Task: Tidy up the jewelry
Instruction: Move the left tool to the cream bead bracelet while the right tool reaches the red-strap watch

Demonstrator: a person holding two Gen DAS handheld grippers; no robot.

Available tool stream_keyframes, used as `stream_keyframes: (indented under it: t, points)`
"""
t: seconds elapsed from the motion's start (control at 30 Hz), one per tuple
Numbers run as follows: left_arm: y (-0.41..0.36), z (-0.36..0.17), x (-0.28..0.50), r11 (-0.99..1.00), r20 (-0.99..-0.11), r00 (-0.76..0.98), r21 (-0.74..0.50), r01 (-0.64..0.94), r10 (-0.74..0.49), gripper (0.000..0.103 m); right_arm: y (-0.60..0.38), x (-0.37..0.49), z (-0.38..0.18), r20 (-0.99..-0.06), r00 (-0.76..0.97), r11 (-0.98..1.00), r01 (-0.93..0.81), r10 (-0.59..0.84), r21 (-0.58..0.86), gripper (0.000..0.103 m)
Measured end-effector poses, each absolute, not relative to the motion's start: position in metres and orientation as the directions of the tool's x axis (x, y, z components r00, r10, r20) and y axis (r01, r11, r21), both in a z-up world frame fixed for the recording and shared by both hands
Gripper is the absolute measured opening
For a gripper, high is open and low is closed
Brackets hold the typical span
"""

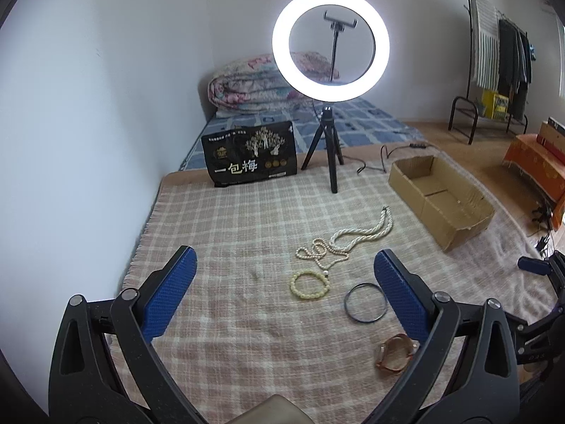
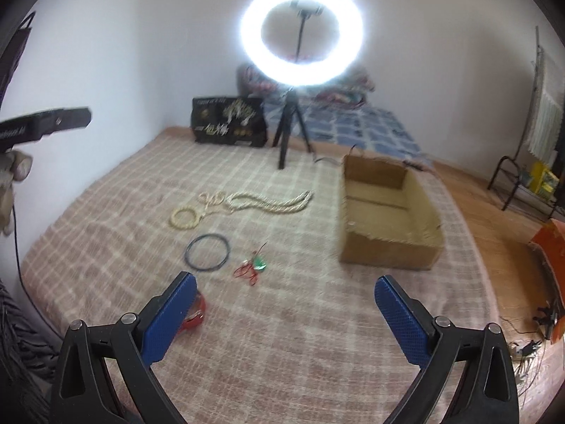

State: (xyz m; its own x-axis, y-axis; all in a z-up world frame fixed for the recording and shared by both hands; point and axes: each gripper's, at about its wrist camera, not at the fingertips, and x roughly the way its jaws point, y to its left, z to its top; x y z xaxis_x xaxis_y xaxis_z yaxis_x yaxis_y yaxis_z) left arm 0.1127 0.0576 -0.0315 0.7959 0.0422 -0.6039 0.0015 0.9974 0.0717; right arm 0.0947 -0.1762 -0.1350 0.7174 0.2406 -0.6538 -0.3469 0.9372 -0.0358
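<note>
While nothing is gripped yet, both tools hang over the blanket with their jaws spread wide.

Left gripper [image 1: 284, 284]: jaws wide apart and empty, poised above the near jewelry; it looks like a ready stance before a first pick.

Right gripper [image 2: 286, 309]: likewise wide open, holding nothing, aimed at the middle of the blanket; its view is blurred.

Near pieces: an amber-brown bangle [image 1: 394, 351] lies closest, half tucked under the left tool's right jaw; a thin dark hoop [image 1: 364, 303] rests just beyond it.

Middle pieces: a pale beaded bracelet [image 1: 310, 283] sits left of the hoop, touching the tail of the pearl necklace [image 1: 353, 238], which snakes away to the far right.

Small item: a red cord with a green pendant [image 2: 253, 268] lies right of the hoop, apart from it.

Cardboard box [image 1: 469, 224]: open-topped, at the far right of the blanket, nothing visible inside; presumably where the jewelry goes.

Checked blanket [image 1: 226, 226]: soft, so thin pieces may sink into it and resist pinching.

Ring light [image 1: 331, 45]: stands on its tripod at the far edge, lighting the spread.
</note>
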Motion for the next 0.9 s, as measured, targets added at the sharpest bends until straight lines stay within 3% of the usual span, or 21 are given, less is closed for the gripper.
stream_keyframes:
  t: [0.07, 0.3, 0.47, 0.9]
  points:
    - [0.063, -0.042, 0.126, 0.999, -0.632, 0.774, 0.05, 0.014, 0.021, 0.096, -0.168, 0.103, -0.147, -0.691, 0.673, 0.93, -0.368, 0.262, -0.006, 0.097]
    - [0.083, -0.095, 0.167, 0.996, -0.764, 0.642, -0.089, -0.009, -0.062, 0.062, -0.143, 0.128, -0.187, -0.781, 0.53, 0.905, -0.413, 0.331, 0.103, 0.087]
    - [0.081, -0.131, 0.185, 0.974, -0.831, 0.524, -0.226, -0.007, -0.189, 0.058, -0.134, 0.145, -0.208, -0.816, 0.444, 0.895, -0.406, 0.369, 0.184, 0.075]
    - [0.089, -0.187, 0.234, 0.971, -0.905, 0.392, -0.22, -0.096, -0.166, 0.049, -0.118, 0.162, -0.231, -0.855, 0.333, 0.87, -0.434, 0.397, 0.235, 0.056]
